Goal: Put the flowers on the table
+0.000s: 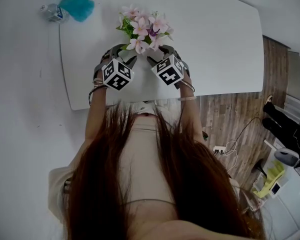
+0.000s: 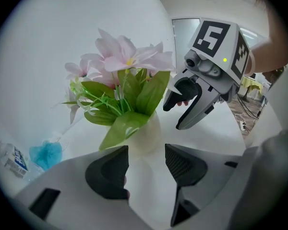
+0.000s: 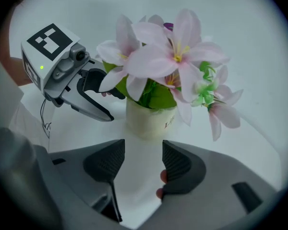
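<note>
A bunch of pink flowers (image 1: 142, 26) with green leaves stands upright in a small cream pot (image 2: 146, 133) on the white table (image 1: 215, 44). My left gripper (image 1: 124, 54) sits just left of the pot, my right gripper (image 1: 157, 54) just right of it. In the left gripper view the left gripper (image 2: 146, 159) is open; only bare table shows between its pads, and the pot stands just beyond them. The right gripper (image 3: 143, 157) is likewise open, with the pot (image 3: 146, 119) a little ahead of its tips. Each gripper shows in the other's view.
A teal fluffy item (image 1: 77, 6) and a crumpled plastic bottle (image 1: 52, 12) lie at the table's far left corner. Wooden floor (image 1: 230, 119) with cables lies past the table's right edge. The person's long hair hangs over the near edge.
</note>
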